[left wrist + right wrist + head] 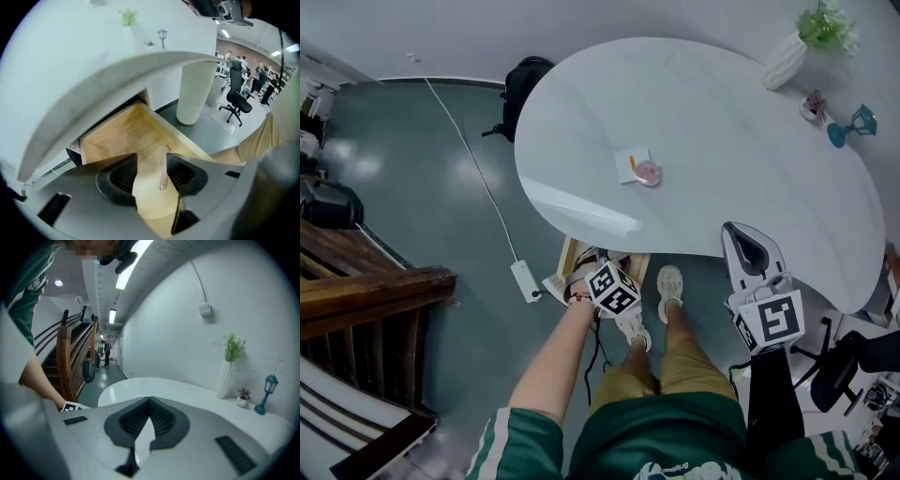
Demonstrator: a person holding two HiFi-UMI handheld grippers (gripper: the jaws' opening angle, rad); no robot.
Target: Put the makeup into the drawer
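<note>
Under the white table [703,141], a makeup pencil [163,178] lies in the wooden drawer [117,136].

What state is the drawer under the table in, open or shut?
Open: the drawer juts out from under the table, wooden inside exposed.

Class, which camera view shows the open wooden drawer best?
The left gripper view: it looks straight into the drawer, with its floor and walls visible. The head view shows only a corner under the table; the right gripper view shows none.
</note>
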